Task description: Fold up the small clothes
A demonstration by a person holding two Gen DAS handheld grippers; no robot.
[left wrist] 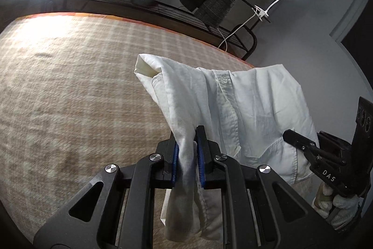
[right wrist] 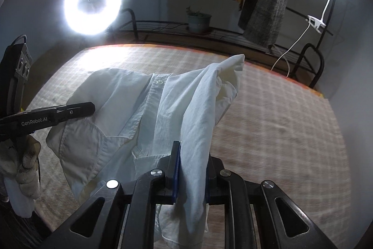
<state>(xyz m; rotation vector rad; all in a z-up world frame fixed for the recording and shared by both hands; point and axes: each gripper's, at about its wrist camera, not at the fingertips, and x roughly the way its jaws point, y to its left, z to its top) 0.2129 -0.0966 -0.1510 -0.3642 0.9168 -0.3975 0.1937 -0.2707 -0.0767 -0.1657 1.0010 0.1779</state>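
A small white shirt (left wrist: pixel 244 109), thin woven cotton with a button placket and a chest pocket, hangs in the air above a bed covered by a beige checked blanket (left wrist: pixel 70 97) with a fuzzy nap. The left gripper (left wrist: pixel 188 151) is clamped on a bunched fold of the cloth between its blue-padded black fingers. The right gripper (right wrist: pixel 192 167) pinches another gathered fold the same way, and the fabric drapes creased and slack between the two. A stiff collar corner sticks up. Behind the bed stand a glowing ring light (right wrist: pixel 92 4), a wire rack (left wrist: pixel 163 6) and a potted plant (right wrist: pixel 199 20).
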